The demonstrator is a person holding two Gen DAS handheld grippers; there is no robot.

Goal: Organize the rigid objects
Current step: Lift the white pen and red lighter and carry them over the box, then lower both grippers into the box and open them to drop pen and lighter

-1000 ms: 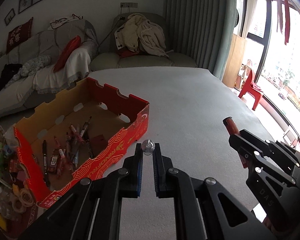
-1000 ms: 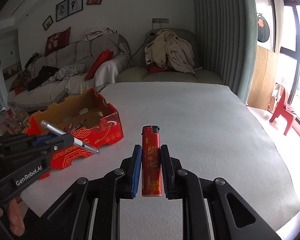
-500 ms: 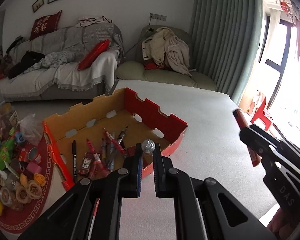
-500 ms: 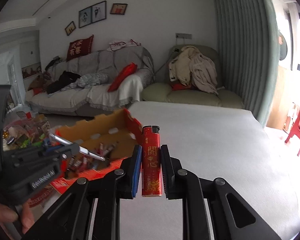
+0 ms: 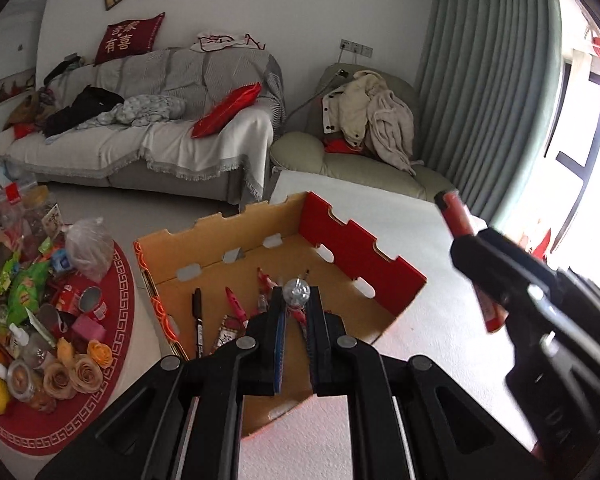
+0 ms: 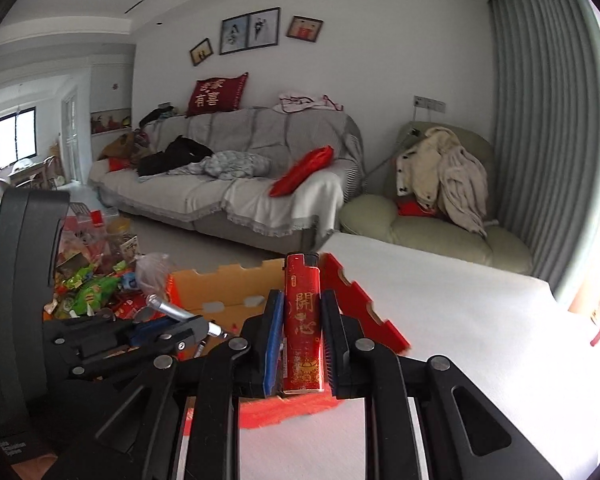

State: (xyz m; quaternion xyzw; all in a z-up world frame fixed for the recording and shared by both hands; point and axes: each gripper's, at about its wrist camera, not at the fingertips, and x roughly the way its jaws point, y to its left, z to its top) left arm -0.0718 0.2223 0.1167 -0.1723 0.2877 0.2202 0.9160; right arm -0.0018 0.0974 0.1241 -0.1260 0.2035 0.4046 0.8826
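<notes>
A cardboard box [image 5: 364, 252], red outside and plain brown inside, is taken as the landmark; it sits at the left end of a pale worktop [image 5: 420, 344], its notched red wall [image 6: 356, 300] running along the side that faces the bare surface. To the right of the box the worktop is left wide and unoccupied as far as its far edge, beyond which an armchair and a green curtain are seen. Left of the box, a low round red mat [image 5: 112, 360] crowded with snacks, tins and paper roses is found just beside the box's corner. The left hand-held gripper [image 5: 296, 312] is held above the box's near wall, clenched on a silver metal pen [image 5: 296, 294], of which only the round end is seen from the left wrist; from the right wrist the pen's barrel [image 6: 172, 310] is shown lying crosswise in that gripper. Inside the box, markers and pens [image 5: 236, 308] are seen only from the left wrist. The right hand-held gripper [image 6: 302, 320] is closed around an upright red lighter [image 6: 302, 320], over the box's near right corner; its printed gold characters are legible only from the right wrist.
</notes>
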